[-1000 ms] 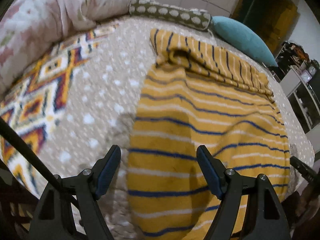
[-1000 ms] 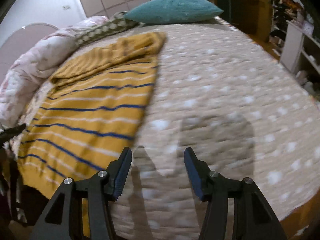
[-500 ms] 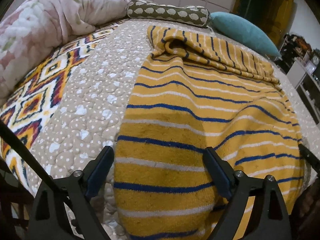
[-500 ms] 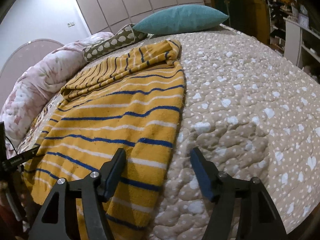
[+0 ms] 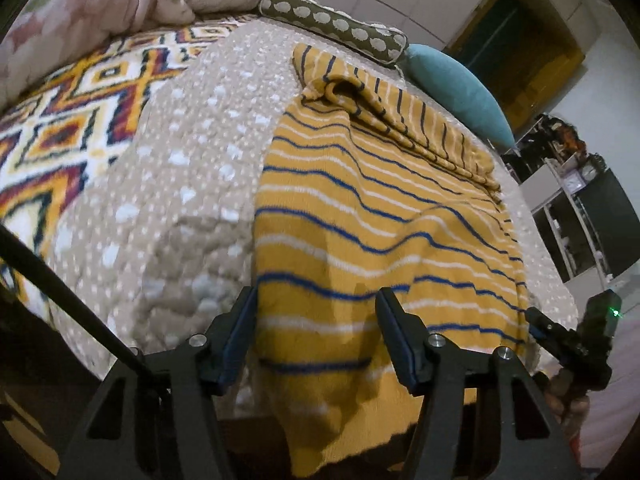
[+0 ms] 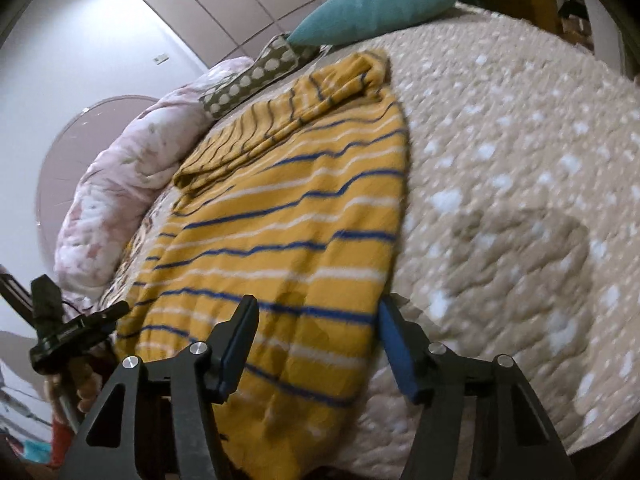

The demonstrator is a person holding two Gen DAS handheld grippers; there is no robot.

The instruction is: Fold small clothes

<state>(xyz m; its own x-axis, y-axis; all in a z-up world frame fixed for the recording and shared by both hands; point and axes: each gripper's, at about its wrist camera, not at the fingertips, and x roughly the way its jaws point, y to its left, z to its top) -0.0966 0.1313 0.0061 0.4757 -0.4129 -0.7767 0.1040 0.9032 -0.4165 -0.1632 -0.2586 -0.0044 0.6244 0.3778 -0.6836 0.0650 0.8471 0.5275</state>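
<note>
The yellow striped garment (image 5: 360,240) lies flat on the bed (image 5: 180,184), its near hem hanging over the bed edge. The left gripper (image 5: 316,332) has just been closing; its jaws stand apart over the hem's left corner, apparently not pressing it. The right gripper (image 6: 316,340) has also just been closing and straddles the right corner, jaws apart.

Dim, warm indoor light from above. Soft gripper shadows on the quilt (image 6: 520,248) and the sweater (image 5: 344,292). Motion blur across the quilt, worst beside the sweater's edges. Strong fisheye bending and black corners around both views. No glare.
</note>
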